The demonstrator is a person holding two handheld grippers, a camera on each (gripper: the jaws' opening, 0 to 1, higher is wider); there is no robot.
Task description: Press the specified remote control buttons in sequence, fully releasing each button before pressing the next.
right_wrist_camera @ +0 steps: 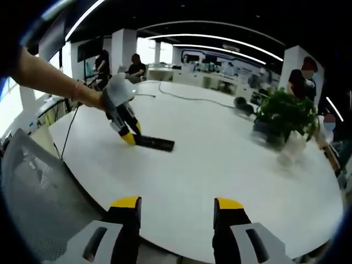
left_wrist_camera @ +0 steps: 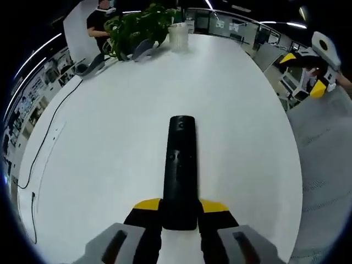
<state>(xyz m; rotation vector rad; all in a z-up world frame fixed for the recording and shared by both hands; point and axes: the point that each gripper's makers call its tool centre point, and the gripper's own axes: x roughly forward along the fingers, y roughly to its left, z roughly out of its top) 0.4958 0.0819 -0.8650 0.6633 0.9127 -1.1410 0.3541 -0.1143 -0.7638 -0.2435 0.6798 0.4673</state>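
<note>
Broadly, a large white oval table [left_wrist_camera: 231, 126] spans both views, its top bare around the centre and its curved rim falling away to grey floor on one side. At the far end stand a leafy potted plant [left_wrist_camera: 137, 25] and a pale translucent container [left_wrist_camera: 179, 36]; a thin black cable [left_wrist_camera: 41, 148] trails along the opposite edge. Seen from the right gripper view, a mesh chair back [right_wrist_camera: 36, 187] sits just beside the near rim. The black remote control [left_wrist_camera: 180, 170] lies flat on the tabletop, lengthwise along the left gripper [left_wrist_camera: 180, 217], whose yellow-tipped jaws are clenched on its near end. A bare forearm [right_wrist_camera: 49, 77] reaches in over the table edge, angling that gripper steeply down. The right gripper [right_wrist_camera: 177, 212] hovers at the table's near rim, well apart from the remote, jaws spread and holding nothing.
</note>
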